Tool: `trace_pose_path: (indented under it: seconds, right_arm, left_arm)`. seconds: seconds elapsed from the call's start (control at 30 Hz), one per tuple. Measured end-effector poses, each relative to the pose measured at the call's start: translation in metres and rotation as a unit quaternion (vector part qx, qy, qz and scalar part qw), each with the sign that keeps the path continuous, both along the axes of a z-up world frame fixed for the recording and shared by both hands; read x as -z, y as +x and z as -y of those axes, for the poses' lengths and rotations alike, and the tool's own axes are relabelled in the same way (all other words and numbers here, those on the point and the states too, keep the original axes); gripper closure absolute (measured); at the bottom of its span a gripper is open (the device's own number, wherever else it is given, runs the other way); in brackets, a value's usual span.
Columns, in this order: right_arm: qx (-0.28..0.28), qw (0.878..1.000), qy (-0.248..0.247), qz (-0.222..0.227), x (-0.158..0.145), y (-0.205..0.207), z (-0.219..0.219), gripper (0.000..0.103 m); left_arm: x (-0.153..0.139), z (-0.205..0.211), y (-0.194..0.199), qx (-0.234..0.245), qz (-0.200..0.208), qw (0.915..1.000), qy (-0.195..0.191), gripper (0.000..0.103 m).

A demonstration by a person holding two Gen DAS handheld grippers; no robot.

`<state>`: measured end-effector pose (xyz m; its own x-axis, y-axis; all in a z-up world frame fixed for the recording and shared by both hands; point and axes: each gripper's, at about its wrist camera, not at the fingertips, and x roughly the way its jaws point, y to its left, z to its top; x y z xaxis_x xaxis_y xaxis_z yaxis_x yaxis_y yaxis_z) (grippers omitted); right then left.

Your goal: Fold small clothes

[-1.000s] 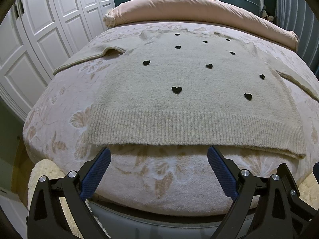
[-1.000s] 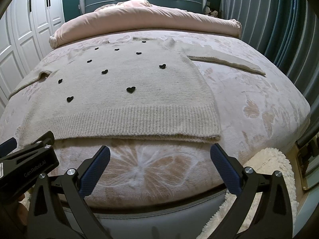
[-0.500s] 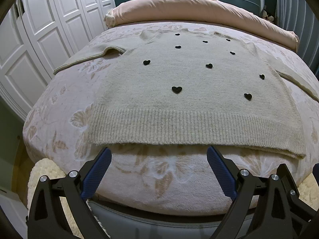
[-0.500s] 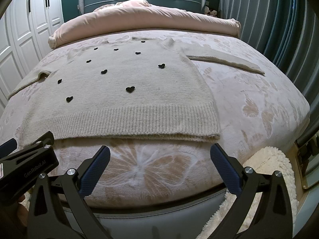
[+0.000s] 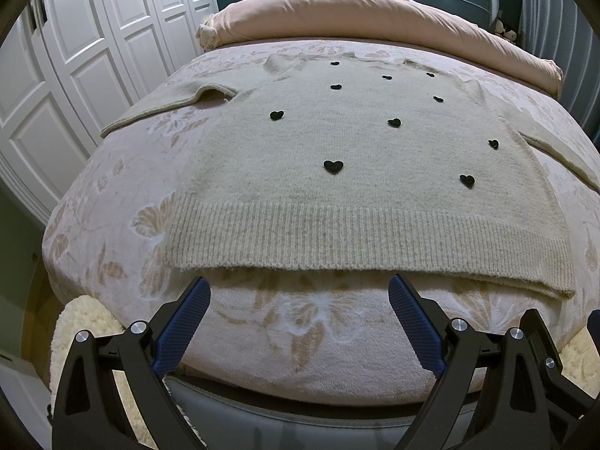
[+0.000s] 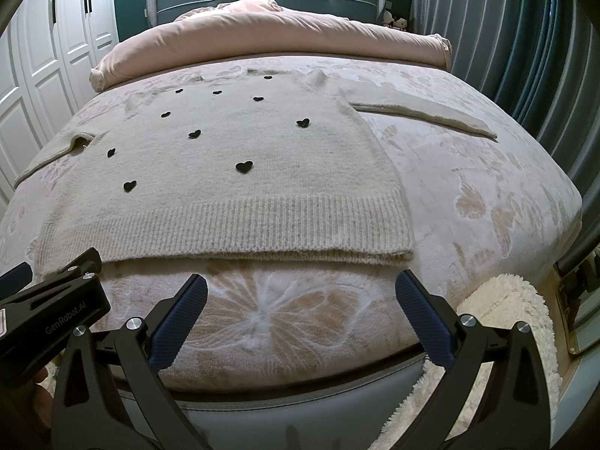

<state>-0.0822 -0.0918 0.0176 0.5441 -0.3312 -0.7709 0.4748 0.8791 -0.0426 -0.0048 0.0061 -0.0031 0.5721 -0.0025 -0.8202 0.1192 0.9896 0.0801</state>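
My left tongs [image 5: 296, 290] are spread wide and hold nothing. My right tongs [image 6: 300, 287] are spread wide too, and empty. Both hang just off the near edge of the bed [image 5: 123, 172], close to the sweater's bottom band but not touching it.

The sweater [image 5: 356, 150] lies flat on the bed, near the front edge, with its sleeves out to each side. It has little black hearts [image 5: 333, 166] on it.

Here is what could go wrong. The bottom band has two layers, and the under one peeks out at the near right corner. If I pinch only the top layer, the sweater will open like a bag and the fold will be lumpy. The blanket [image 6: 468, 172] under it is soft and fuzzy, so I might grab it too and drag it along. If one side lifts before the other, the fold will go crooked. The left sleeve [image 5: 168, 103] is already bunched near the shoulder, and that bump could get folded inside.
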Motion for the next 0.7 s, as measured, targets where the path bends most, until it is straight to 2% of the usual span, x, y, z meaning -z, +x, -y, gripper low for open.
trace_pose_path:
  seconds: [0.7]
  right_arm:
    - [0.000, 1.000, 0.001, -0.001, 0.0001, -0.0005, 0.0009, 0.005]
  left_arm:
    - [-0.0002, -0.0012, -0.0004, 0.000, 0.000, 1.0000, 0.000, 0.011]
